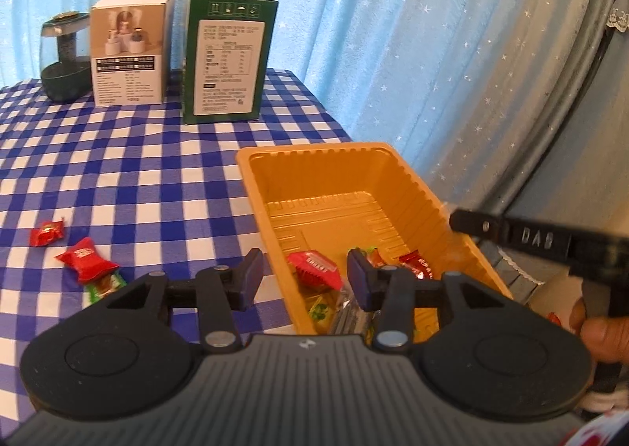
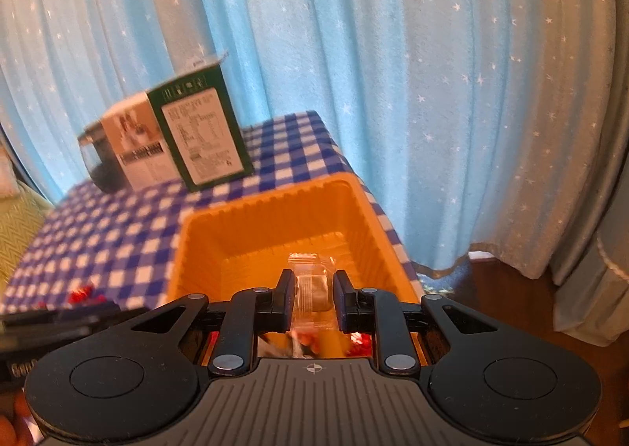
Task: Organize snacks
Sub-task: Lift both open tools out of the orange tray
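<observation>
An orange plastic tray (image 1: 338, 170) sits on the blue checked tablecloth, with several wrapped snacks in its near end, among them a red one (image 1: 314, 267). My left gripper (image 1: 304, 275) is open and empty over the tray's near left corner. Two red wrapped candies (image 1: 47, 233) (image 1: 87, 263) lie on the cloth to its left. In the right wrist view my right gripper (image 2: 313, 294) hovers over the tray (image 2: 271, 210) with a clear-wrapped dark snack (image 2: 312, 290) between its fingers; the jaws stand slightly apart from it.
A green carton (image 1: 226, 56), a white box (image 1: 127, 52) and a dark glass jar (image 1: 63, 56) stand at the table's back. A starred blue curtain (image 1: 393, 33) hangs behind. The table edge runs just right of the tray. The right tool's arm (image 1: 542, 237) crosses the tray's right side.
</observation>
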